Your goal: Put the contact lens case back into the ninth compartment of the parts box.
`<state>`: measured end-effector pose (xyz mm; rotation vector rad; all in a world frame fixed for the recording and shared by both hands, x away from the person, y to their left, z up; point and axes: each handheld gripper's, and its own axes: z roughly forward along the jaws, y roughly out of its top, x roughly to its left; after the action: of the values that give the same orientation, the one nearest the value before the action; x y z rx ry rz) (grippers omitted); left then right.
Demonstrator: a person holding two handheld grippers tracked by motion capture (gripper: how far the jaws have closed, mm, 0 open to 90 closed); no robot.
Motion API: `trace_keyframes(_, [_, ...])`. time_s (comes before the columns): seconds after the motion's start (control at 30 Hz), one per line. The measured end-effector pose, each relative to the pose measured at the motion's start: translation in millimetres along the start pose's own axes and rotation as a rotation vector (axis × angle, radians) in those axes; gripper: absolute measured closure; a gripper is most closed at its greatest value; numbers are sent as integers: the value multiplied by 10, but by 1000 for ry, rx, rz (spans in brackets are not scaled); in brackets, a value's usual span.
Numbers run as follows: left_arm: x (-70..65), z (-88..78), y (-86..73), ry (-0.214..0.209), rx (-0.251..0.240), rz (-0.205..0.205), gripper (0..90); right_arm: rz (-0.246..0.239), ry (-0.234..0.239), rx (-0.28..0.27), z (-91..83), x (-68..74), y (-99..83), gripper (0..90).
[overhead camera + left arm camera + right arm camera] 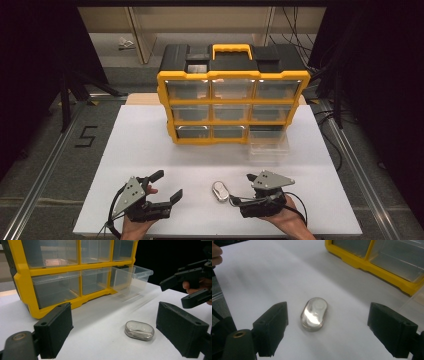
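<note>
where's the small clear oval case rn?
The oval case lies flat on the white table, near its front edge, between the two open grippers and closer to the right gripper.

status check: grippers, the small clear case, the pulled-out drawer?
Both open: left gripper, right gripper. Small clear case flat on table, untouched, between them. Bottom-right drawer of yellow organizer pulled out. Nothing in the way.

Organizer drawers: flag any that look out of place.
One clear drawer, bottom right of the yellow organizer, is pulled well out of its slot over the white table; the others sit flush. A small clear case lies loose between the open grippers.
</note>
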<state>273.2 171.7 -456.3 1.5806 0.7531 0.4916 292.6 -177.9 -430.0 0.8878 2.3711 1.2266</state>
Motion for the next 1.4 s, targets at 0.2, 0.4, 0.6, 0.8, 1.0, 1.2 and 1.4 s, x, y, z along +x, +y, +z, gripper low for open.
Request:
trace_keyframes(0.2, [-3, 1, 0, -2, 0, 1, 136, -2, 8, 37, 95, 1, 33, 177])
trace_keyframes(0.4, [-3, 3, -1, -2, 1, 1, 137, -2, 23, 67, 193, 5, 71, 176])
trace_keyframes(0.6, [-10, 10, -4, -5, 6, 5, 138, -12, 32, 91, 301, 16, 114, 178])
trace_keyframes(0.8, [-15, 12, -5, -6, 9, 8, 138, -19, 35, 124, 414, 45, 138, 185])
trace_keyframes(1.0, [-15, 13, -6, -6, 9, 10, 139, -16, 35, 151, 474, 24, 147, 208])
trace_keyframes(1.2, [-14, 14, -7, -5, 10, 11, 140, -14, 49, 172, 545, 22, 141, 213])
trace_keyframes(1.4, [-12, 13, -7, -5, 9, 11, 141, -24, 59, 206, 641, 51, 137, 224])
